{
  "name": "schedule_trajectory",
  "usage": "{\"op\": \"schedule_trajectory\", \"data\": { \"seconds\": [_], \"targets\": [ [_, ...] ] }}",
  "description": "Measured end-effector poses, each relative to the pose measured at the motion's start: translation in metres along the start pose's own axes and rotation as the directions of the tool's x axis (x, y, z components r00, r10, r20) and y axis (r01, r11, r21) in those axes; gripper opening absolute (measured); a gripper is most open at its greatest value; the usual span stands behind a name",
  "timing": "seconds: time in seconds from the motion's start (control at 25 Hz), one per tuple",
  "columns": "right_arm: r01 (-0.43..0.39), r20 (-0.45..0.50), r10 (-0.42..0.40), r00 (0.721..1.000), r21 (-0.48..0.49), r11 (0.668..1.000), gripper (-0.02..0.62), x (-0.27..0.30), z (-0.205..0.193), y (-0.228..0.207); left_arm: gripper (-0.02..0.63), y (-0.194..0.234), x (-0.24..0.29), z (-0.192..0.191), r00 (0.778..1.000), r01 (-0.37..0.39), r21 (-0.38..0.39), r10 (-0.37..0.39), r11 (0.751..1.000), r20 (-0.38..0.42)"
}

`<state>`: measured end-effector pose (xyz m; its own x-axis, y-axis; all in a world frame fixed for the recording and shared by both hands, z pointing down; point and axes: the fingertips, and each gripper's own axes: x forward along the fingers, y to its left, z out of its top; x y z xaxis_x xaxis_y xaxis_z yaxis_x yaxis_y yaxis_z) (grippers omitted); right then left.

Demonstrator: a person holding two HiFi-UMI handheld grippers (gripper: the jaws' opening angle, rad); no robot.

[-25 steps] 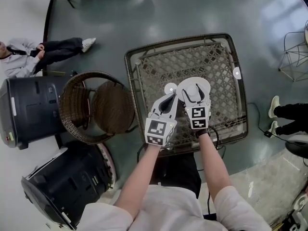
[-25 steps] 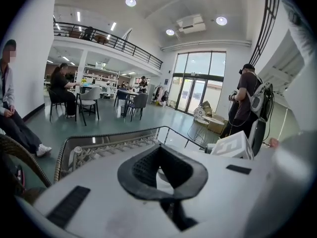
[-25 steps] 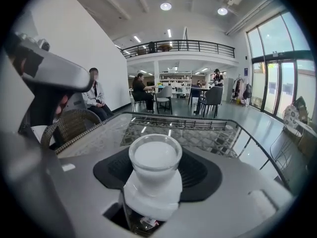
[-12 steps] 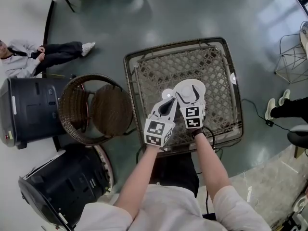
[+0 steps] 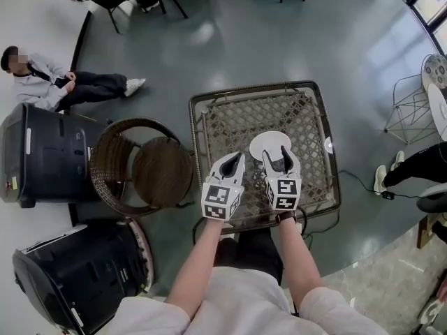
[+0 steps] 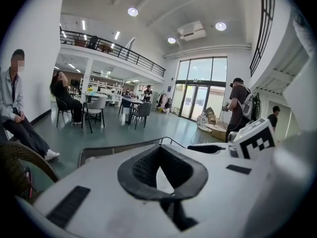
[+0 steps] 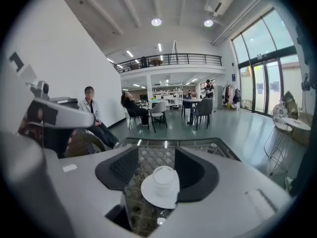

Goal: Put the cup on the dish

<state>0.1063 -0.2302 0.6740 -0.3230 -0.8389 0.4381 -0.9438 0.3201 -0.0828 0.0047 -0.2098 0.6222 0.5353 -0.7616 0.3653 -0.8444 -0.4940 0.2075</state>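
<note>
A white cup (image 7: pixel 164 178) stands upright on the white dish (image 7: pixel 151 195) on the glass-topped wicker table (image 5: pixel 198 121). In the head view the dish (image 5: pixel 270 145) lies at the table's middle, and the cup does not stand out against it. My right gripper (image 5: pixel 281 156) hovers at the dish's near edge. Its jaws are closing with nothing between them, and the cup is a little beyond the tips (image 7: pixel 156 152). My left gripper (image 5: pixel 233 159) hangs left of the dish, shut and empty, its pads meeting at the tips (image 6: pixel 159 150).
A round wicker chair (image 5: pixel 140 166) stands against the table's left side. Two black bins (image 5: pixel 42 159) (image 5: pixel 77 278) stand further left. A person (image 5: pixel 63 82) sits at the far left. Chairs and tables fill the hall beyond. A wire stool (image 5: pixel 405 107) stands at the right.
Both grippers have drawn back toward the table's near edge. The right gripper, over the dish before, is now clear of it. The cup stays on the dish.
</note>
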Motion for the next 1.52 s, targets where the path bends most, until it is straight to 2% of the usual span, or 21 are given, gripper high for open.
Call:
{"op": "schedule_trajectory", "data": {
  "seconds": [0.24,0.36,0.48,0.56,0.72,0.84,1.12,1.2,1.36,1.52],
  "targets": [
    [-0.026,0.155,0.031,0.987,-0.035,0.999,0.091,-0.060,0.079,0.043,0.003,0.001,-0.050,0.047,0.995,-0.042,0.038,0.039,0.998,0.087],
    [-0.051,0.232,0.064,0.971,-0.061,0.997,0.039,-0.089,0.119,0.069,0.003,0.001,-0.076,0.068,0.993,-0.067,0.041,0.062,0.997,0.104],
    [-0.071,0.309,0.095,0.946,-0.089,0.993,0.000,-0.118,0.158,0.094,0.003,-0.006,-0.103,0.097,0.987,-0.062,0.068,0.051,0.996,0.151],
    [-0.078,0.337,0.103,0.936,-0.086,0.993,0.000,-0.133,0.177,0.109,0.003,-0.009,-0.120,0.119,0.980,-0.061,0.093,0.041,0.994,0.197],
    [-0.077,0.318,0.104,0.942,-0.097,0.992,-0.002,-0.153,0.196,0.131,0.003,-0.016,-0.152,0.151,0.961,-0.081,0.103,0.051,0.991,0.272],
    [-0.068,0.338,0.100,0.936,-0.104,0.992,-0.002,-0.167,0.208,0.138,0.003,-0.024,-0.167,0.165,0.952,-0.091,0.124,0.050,0.988,0.303],
    [-0.058,0.415,0.099,0.904,-0.111,0.992,-0.001,-0.196,0.239,0.156,0.003,-0.038,-0.196,0.187,0.938,-0.092,0.162,0.031,0.983,0.345],
    [-0.064,0.430,0.109,0.896,-0.117,0.991,0.000,-0.202,0.245,0.163,0.003,-0.040,-0.208,0.194,0.926,-0.115,0.190,0.035,0.975,0.377],
    [-0.093,0.444,0.146,0.884,-0.138,0.986,-0.002,-0.209,0.246,0.181,0.003,-0.042,-0.232,0.204,0.890,-0.203,0.272,0.061,0.941,0.453],
    [-0.097,0.442,0.153,0.884,-0.146,0.984,0.000,-0.214,0.240,0.190,0.003,-0.037,-0.238,0.201,0.887,-0.197,0.236,0.071,0.951,0.456]
  ]
}}
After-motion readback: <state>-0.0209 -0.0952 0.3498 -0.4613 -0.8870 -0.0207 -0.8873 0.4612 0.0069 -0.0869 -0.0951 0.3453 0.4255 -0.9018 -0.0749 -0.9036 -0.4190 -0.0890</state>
